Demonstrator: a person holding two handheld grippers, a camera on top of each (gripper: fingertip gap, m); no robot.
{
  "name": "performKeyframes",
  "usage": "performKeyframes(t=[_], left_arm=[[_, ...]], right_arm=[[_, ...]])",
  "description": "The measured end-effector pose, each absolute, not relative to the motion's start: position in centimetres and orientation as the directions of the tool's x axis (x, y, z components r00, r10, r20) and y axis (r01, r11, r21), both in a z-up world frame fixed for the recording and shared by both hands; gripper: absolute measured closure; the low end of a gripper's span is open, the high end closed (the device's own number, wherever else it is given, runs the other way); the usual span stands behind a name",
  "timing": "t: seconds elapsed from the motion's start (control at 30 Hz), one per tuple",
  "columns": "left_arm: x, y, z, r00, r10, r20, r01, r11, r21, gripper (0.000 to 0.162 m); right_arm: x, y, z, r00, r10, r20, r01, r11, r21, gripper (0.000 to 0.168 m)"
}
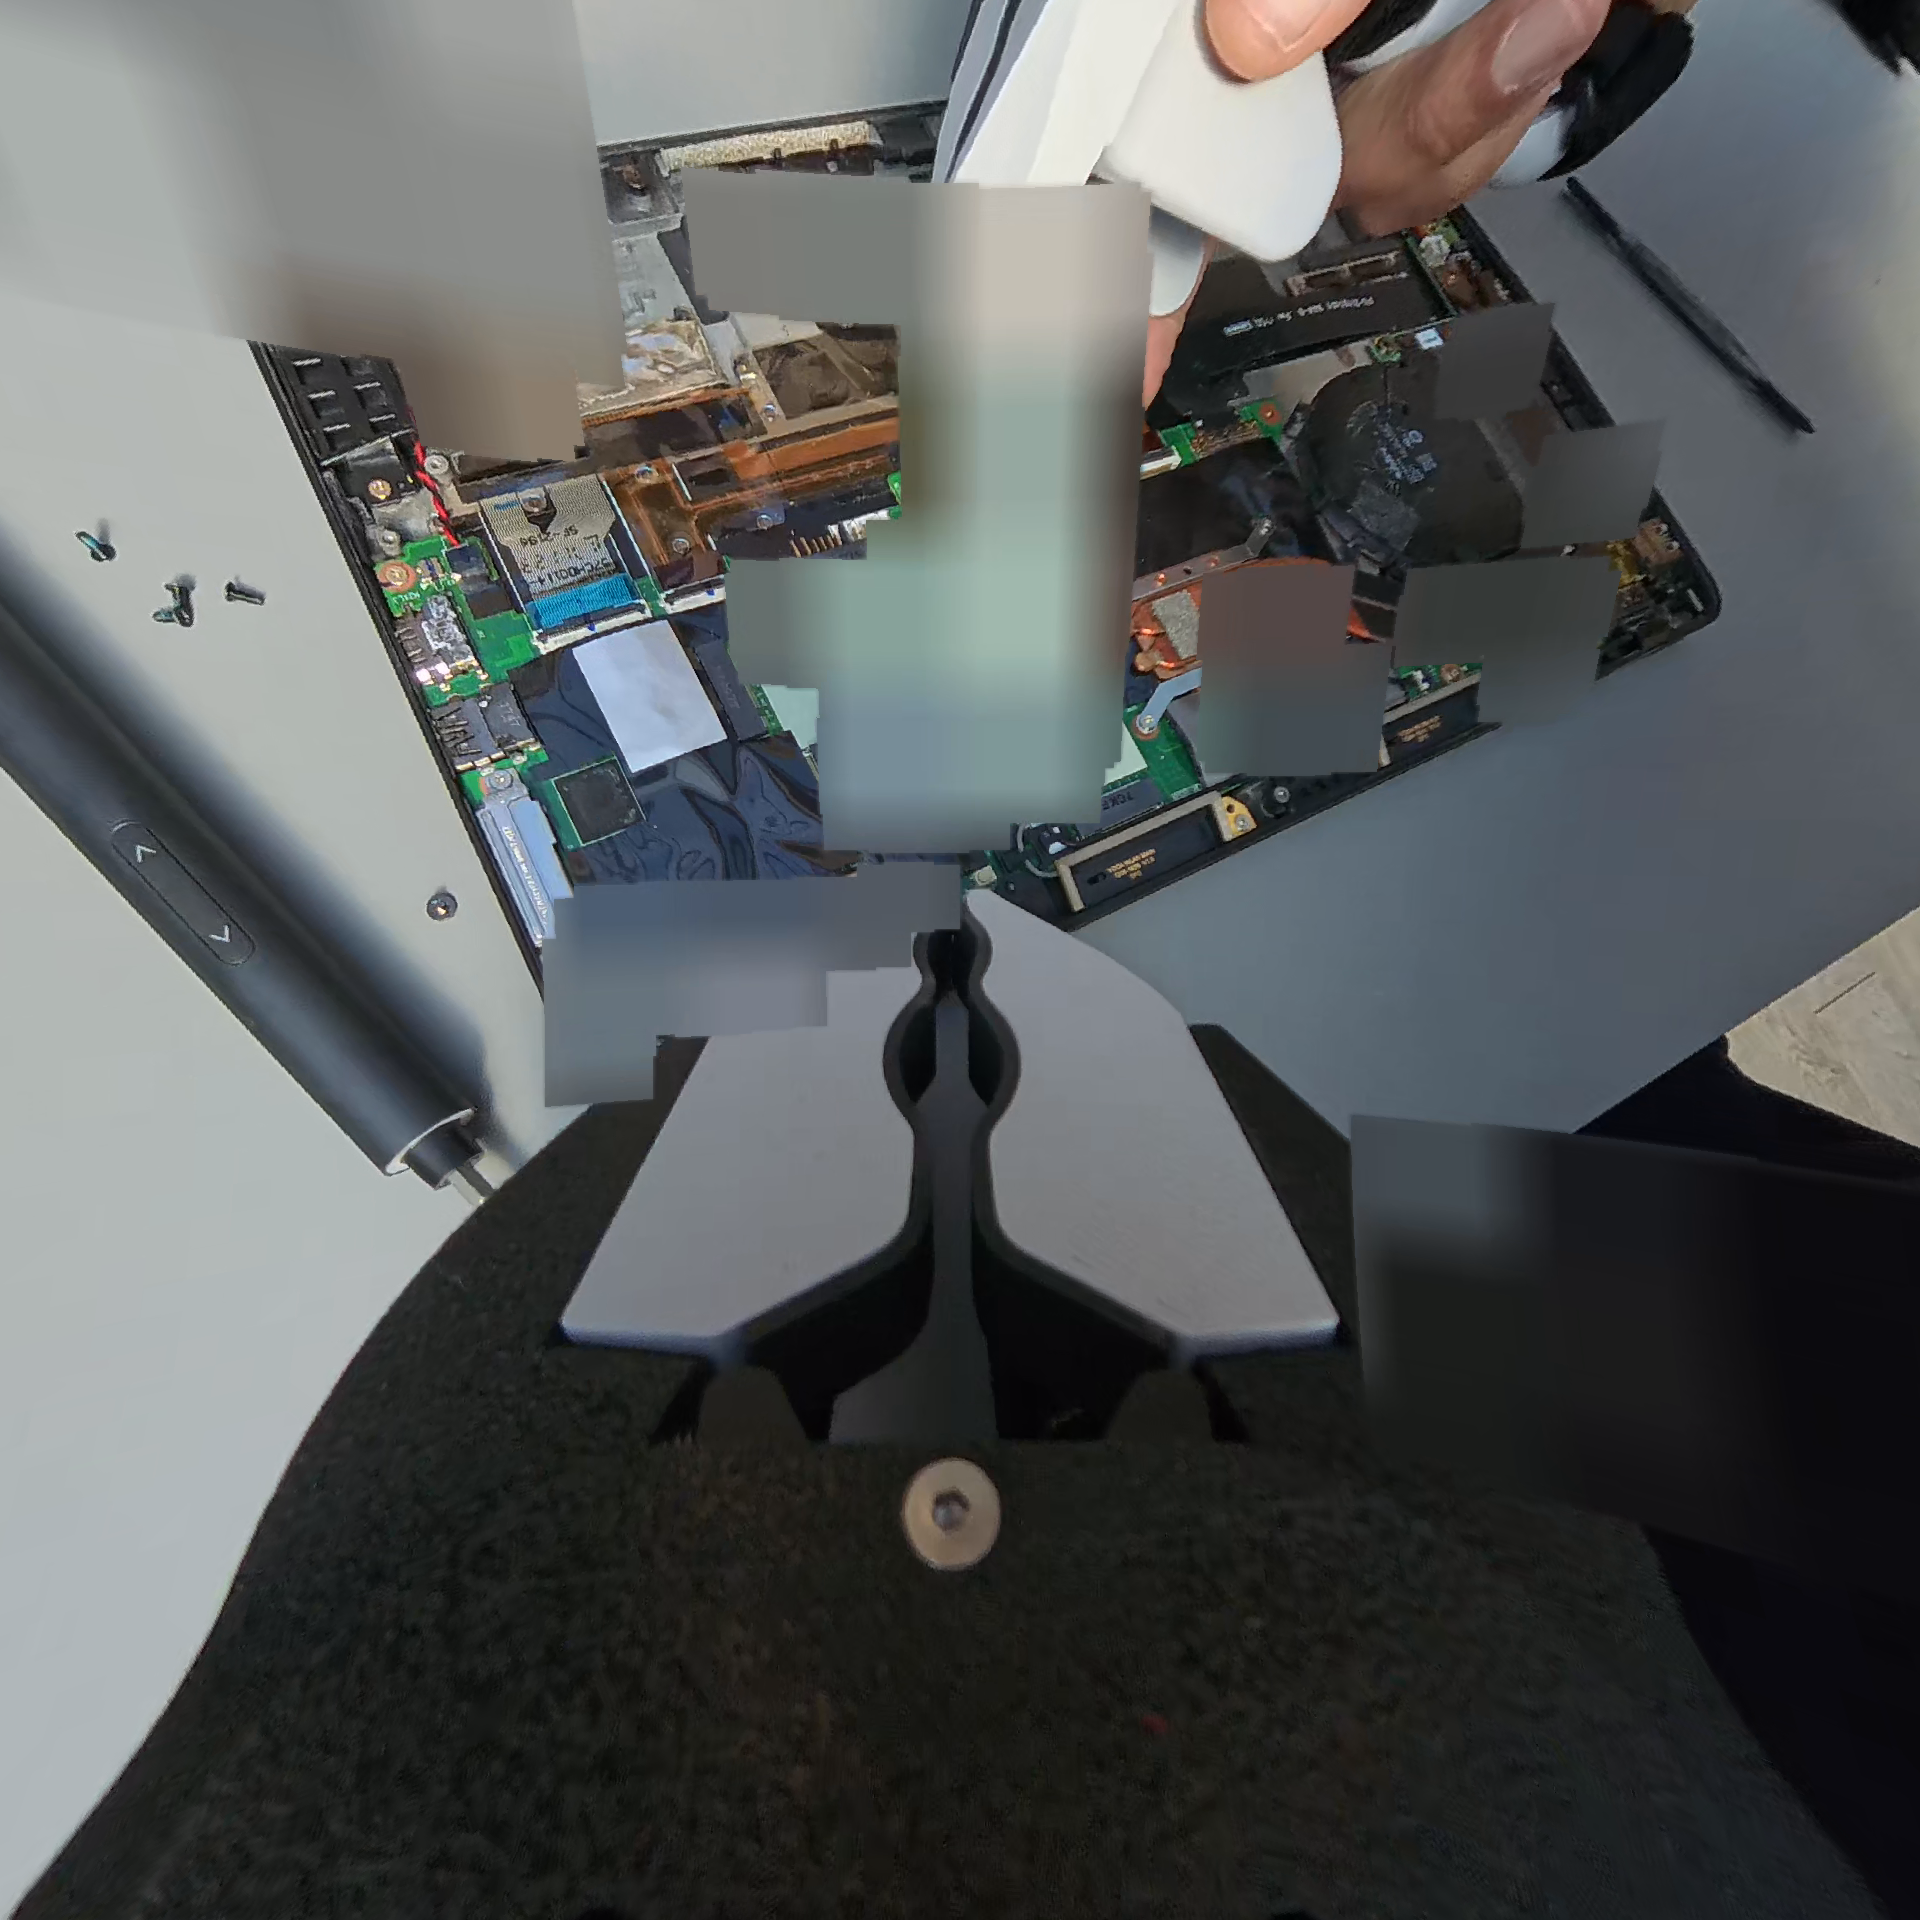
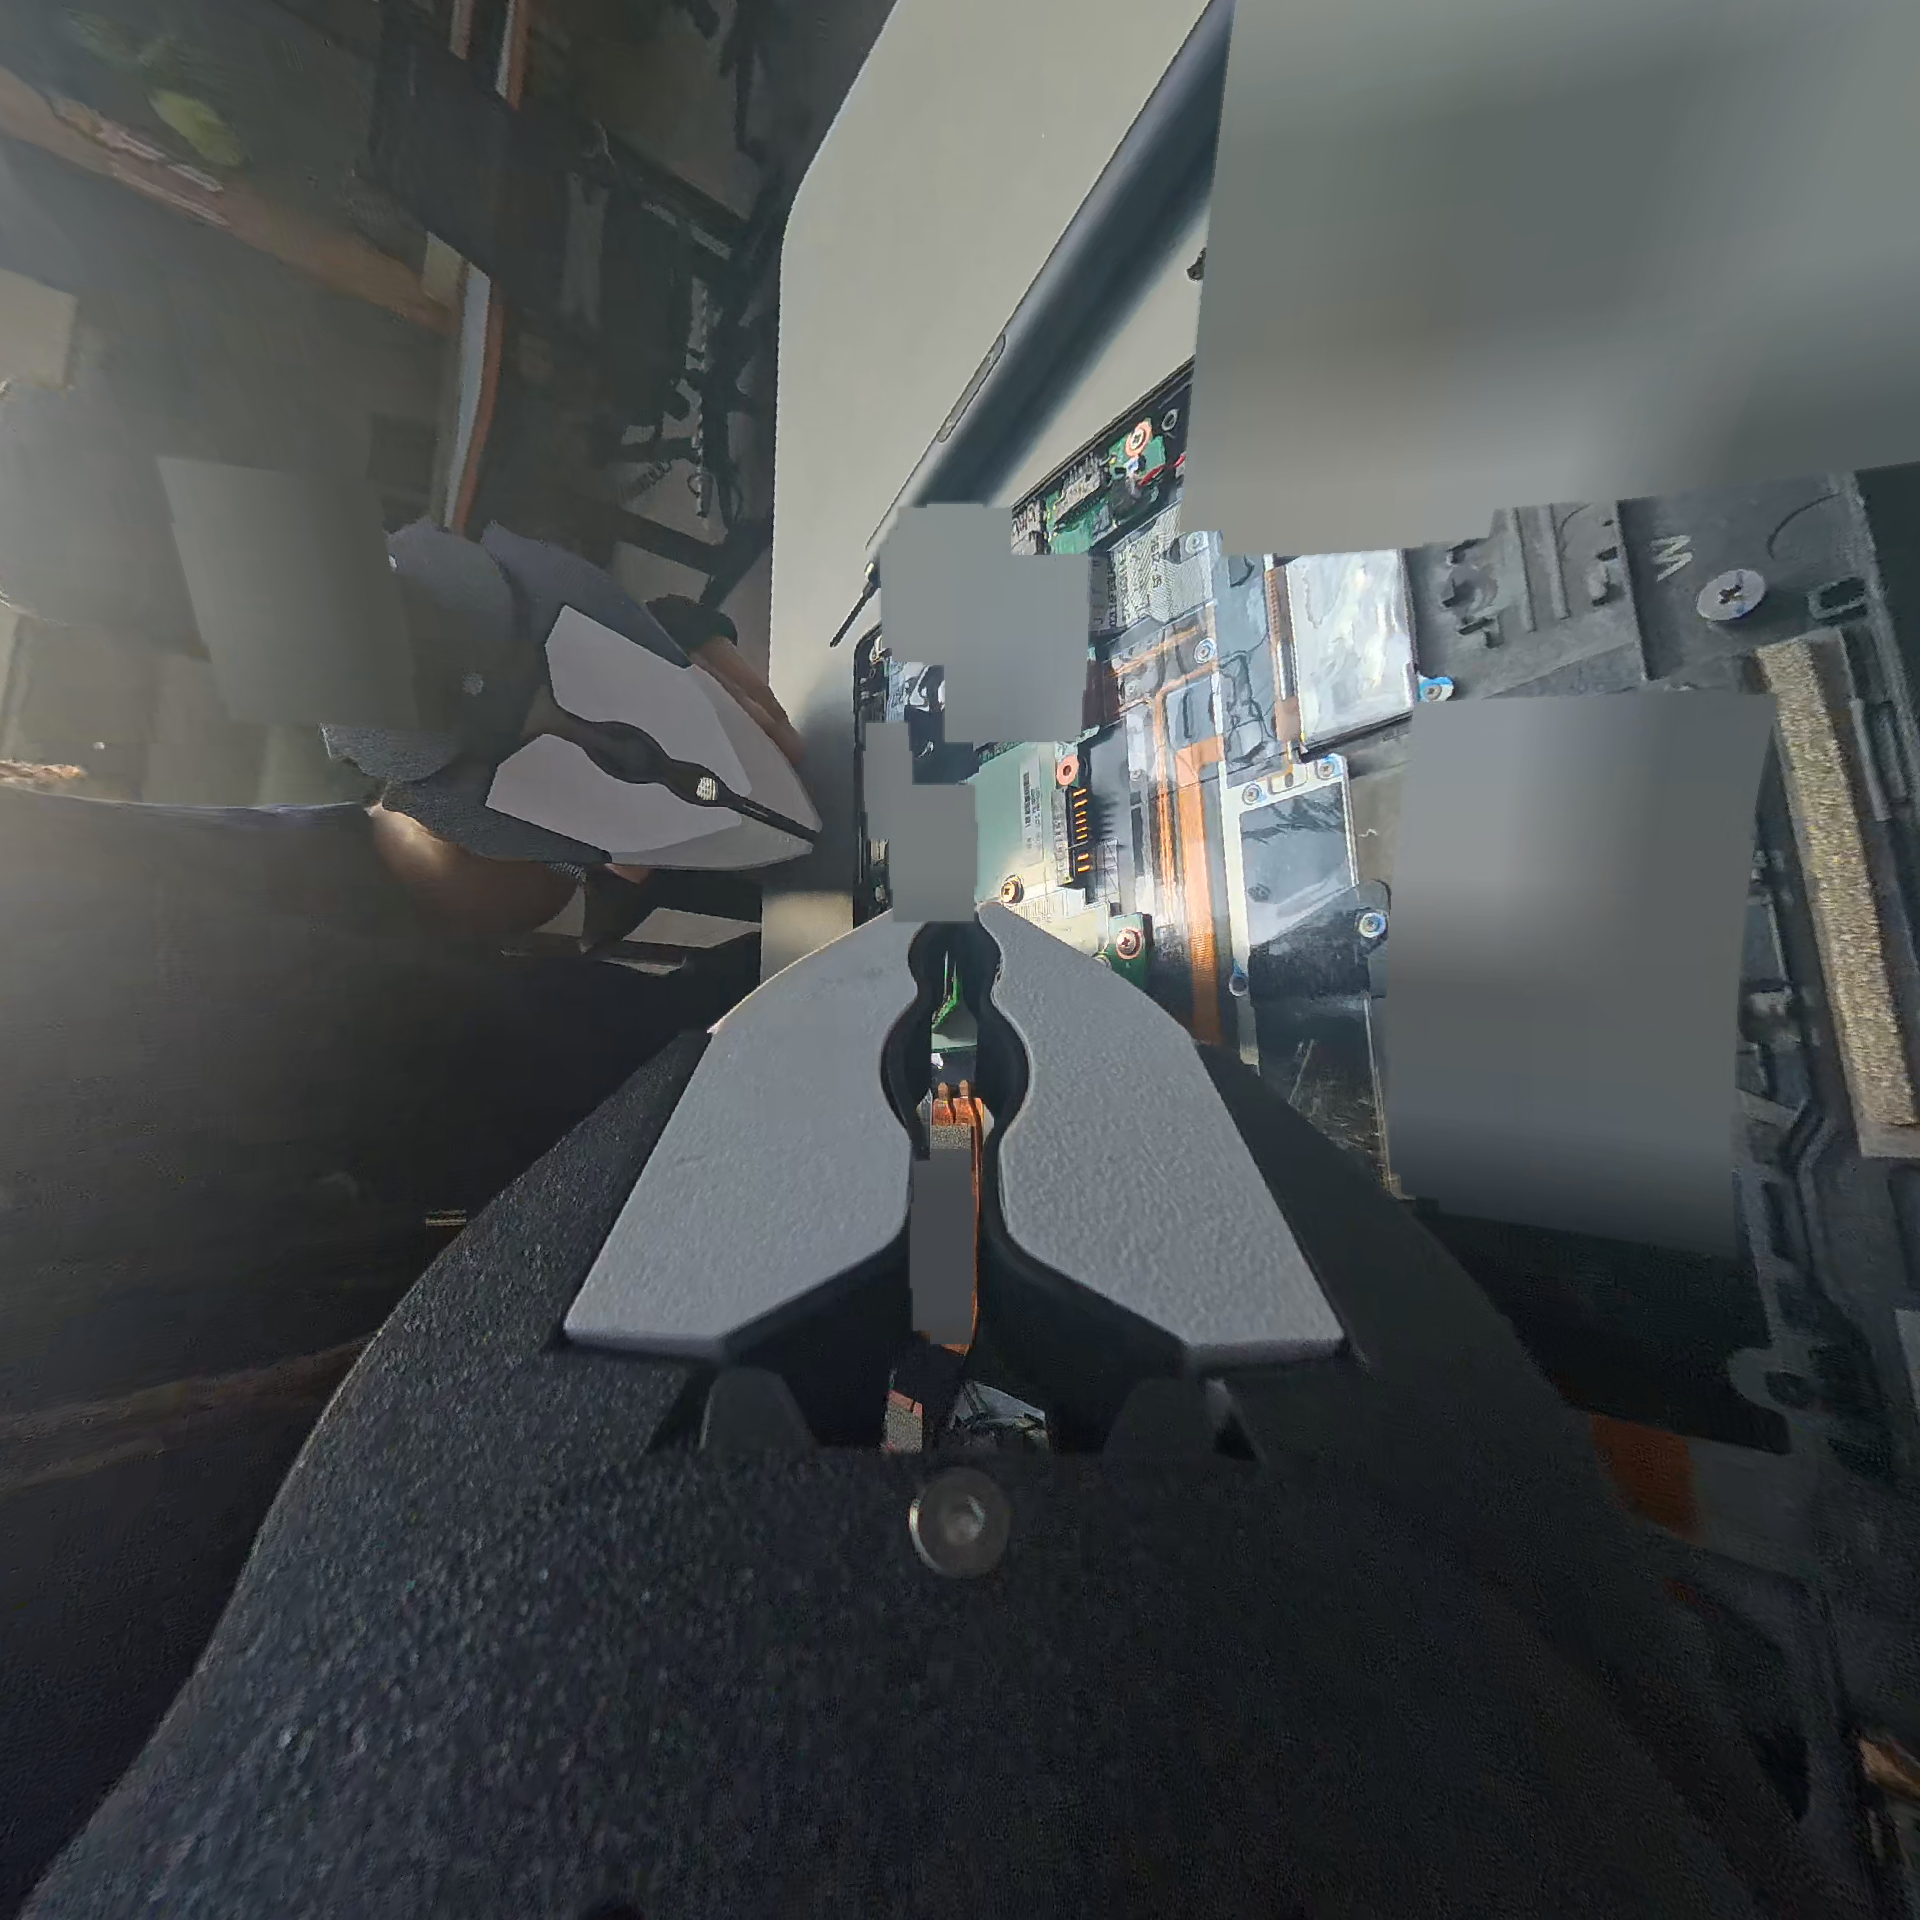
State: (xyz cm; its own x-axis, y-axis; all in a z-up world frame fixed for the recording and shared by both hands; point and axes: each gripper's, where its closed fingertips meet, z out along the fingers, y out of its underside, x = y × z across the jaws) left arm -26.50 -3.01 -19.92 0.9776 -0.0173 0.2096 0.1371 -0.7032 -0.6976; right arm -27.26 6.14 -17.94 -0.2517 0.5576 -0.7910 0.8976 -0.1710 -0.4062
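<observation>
Both claws, left [image 1: 951, 935] and right [image 2: 961, 920], sit closed, empty, above the opened laptop [image 1: 623, 665].

Grey table [image 1: 1455, 987] over pale wood floor [image 1: 1829, 1029], cluttered shelves [image 2: 582, 208] behind.

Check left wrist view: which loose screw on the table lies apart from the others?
The lone screw beside the opened laptop edge, near the electric screwdriver. The other screws cluster farther up the table.

An opened laptop [image 1: 665, 665] lies on the surface [image 1: 1403, 987], its circuit boards exposed. Left of the laptop rest an electric screwdriver [image 1: 197, 894] and several loose screws [image 1: 177, 603]. Right of the laptop lies a slim pry tool [image 1: 1688, 301].
</observation>
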Motion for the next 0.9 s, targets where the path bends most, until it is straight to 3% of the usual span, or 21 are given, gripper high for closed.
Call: performKeyframes(t=[0.27,0.73,0.9], left_arm=[[-27.1,-3.0,-19.8,0.983,-0.028,0.18,0.107,-0.709,-0.697,0.162],[-27.6,-3.0,-20.0,0.983,-0.06,0.176,0.079,-0.721,-0.688,0.162],[-26.9,-1.8,-18.9,0.969,-0.088,0.231,0.107,-0.696,-0.71,0.157]], right_arm=[[-26.9,4.9,-18.3,-0.222,0.52,-0.825,0.915,-0.181,-0.36,0.166],[-26.8,4.6,-18.2,-0.276,0.497,-0.823,0.893,-0.185,-0.411,0.166],[-26.8,4.7,-18.3,-0.246,0.477,-0.844,0.904,-0.201,-0.377,0.166]])
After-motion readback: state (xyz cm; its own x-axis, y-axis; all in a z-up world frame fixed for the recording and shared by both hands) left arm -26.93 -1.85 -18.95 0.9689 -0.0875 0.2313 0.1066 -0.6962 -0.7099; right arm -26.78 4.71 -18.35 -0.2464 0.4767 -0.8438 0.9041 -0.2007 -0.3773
